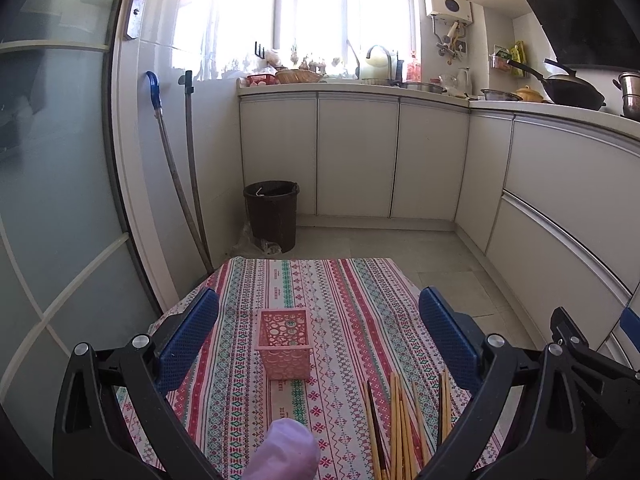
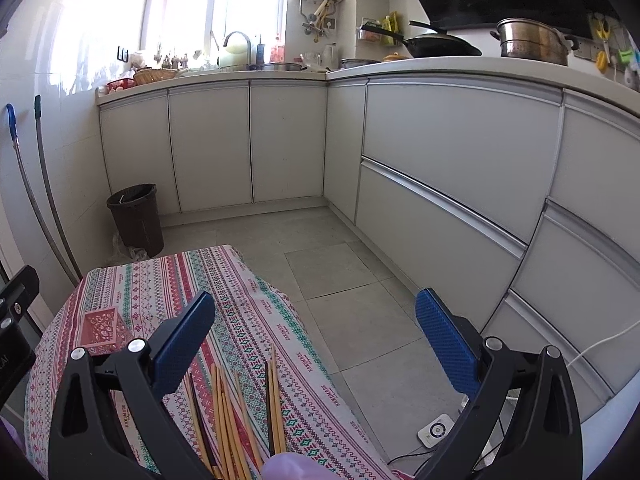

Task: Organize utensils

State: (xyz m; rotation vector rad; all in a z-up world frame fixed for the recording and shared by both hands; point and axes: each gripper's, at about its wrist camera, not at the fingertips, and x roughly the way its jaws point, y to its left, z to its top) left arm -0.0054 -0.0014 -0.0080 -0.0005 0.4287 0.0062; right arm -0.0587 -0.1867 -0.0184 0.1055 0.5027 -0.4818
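Left tool (image 1: 319, 316): two black moulded arms with triangular cut-outs, round silver screw heads at pivots. Fingers (image 1: 188, 340) faced with blue pads, fine dimpled texture, rectangular, rounded tips. Right tool (image 2: 315, 320): same build; black arms, silver screws, blue textured pads (image 2: 446, 344). Behind each tool, at bottom edge of view: rounded fingertip in pale lilac glove (image 1: 282, 454), smooth, slightly wrinkled; lilac glove (image 2: 286, 466) likewise in right view.

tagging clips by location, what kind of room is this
A home kitchen, most likely: a sink faucet under the window, a black wok and steel pot on the counter, and white cabinets below.
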